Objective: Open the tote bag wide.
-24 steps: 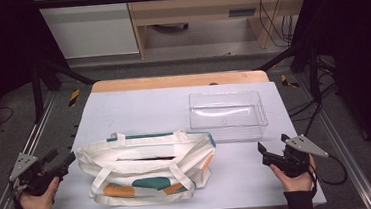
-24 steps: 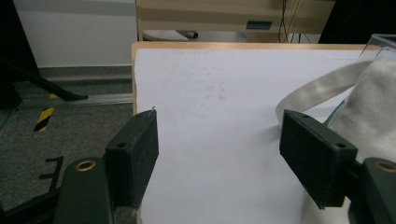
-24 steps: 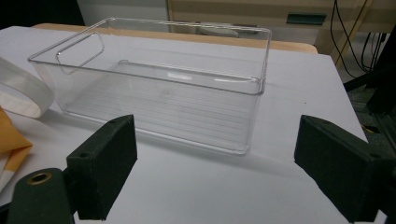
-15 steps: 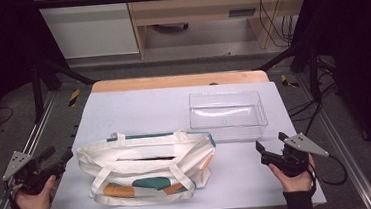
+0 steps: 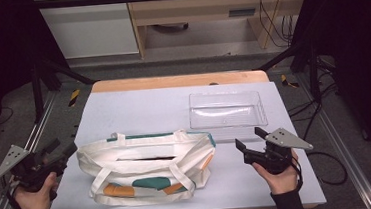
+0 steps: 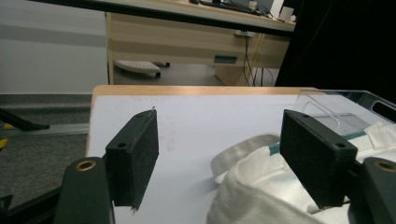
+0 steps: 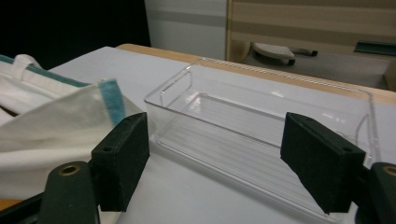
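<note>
Grippers (image 5: 59, 152) flank tote bag (image 5: 146, 167)

we see a grey floor (image 5: 218, 36) beyond the pale table (image 5: 138, 108), a light wooden desk (image 5: 201, 5) against the far side, a white cabinet (image 5: 92, 26) at left, and cables (image 5: 270, 22) hanging at right.

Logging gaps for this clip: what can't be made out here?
- Inside of the tote bag: high view, its opening is a dark slit.
- Bag's near end: left gripper view, cut by the bottom edge and hidden by the left claw.
- Clear tray, near corner: right gripper view, behind a jaw.
</note>
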Motion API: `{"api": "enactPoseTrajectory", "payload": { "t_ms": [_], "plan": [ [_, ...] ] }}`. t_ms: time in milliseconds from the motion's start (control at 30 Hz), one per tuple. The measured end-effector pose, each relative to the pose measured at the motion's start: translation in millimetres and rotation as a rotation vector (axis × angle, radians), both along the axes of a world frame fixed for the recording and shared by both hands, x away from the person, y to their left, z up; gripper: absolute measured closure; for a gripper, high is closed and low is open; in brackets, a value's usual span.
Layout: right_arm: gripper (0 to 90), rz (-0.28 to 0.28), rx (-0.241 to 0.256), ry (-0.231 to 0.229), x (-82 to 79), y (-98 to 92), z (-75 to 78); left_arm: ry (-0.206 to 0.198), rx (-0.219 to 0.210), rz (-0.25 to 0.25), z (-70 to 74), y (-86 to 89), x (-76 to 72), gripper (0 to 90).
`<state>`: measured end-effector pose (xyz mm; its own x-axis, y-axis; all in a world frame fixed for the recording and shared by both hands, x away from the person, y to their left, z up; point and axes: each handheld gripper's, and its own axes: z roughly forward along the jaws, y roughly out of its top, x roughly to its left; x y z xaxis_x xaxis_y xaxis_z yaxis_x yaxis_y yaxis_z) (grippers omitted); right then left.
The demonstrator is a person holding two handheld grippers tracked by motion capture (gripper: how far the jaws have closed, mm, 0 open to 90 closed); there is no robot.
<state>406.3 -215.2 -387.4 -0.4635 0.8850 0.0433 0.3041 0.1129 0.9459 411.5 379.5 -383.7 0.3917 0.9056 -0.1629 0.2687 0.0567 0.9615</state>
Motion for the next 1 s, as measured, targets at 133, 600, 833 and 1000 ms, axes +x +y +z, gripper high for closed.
{"api": "enactPoseTrajectory", "payload": {
  "t_ms": [133, 600, 833, 1000],
  "plan": [
    [27.3, 0.036, -0.002, -0.002, 1.1, 10.4, 4.9, 0.023, 0.039, -0.011, -1.2, -9.2, 3.8, 28.1],
    [32.0, 0.15, -0.007, -0.004, 3.2, 48.0, 13.2, 0.177, 0.076, -0.072, -25.1, -25.9, 18.7, 49.0],
    [35.9, 0.203, -0.02, -0.007, 3.6, 64.0, 19.0, 0.221, 0.093, -0.061, -27.8, -27.0, 18.6, 56.1],
    [39.0, 0.265, -0.041, -0.004, 6.7, 88.8, 21.8, 0.251, 0.085, -0.063, -32.9, -23.4, 21.2, 58.8]
  ]
}}
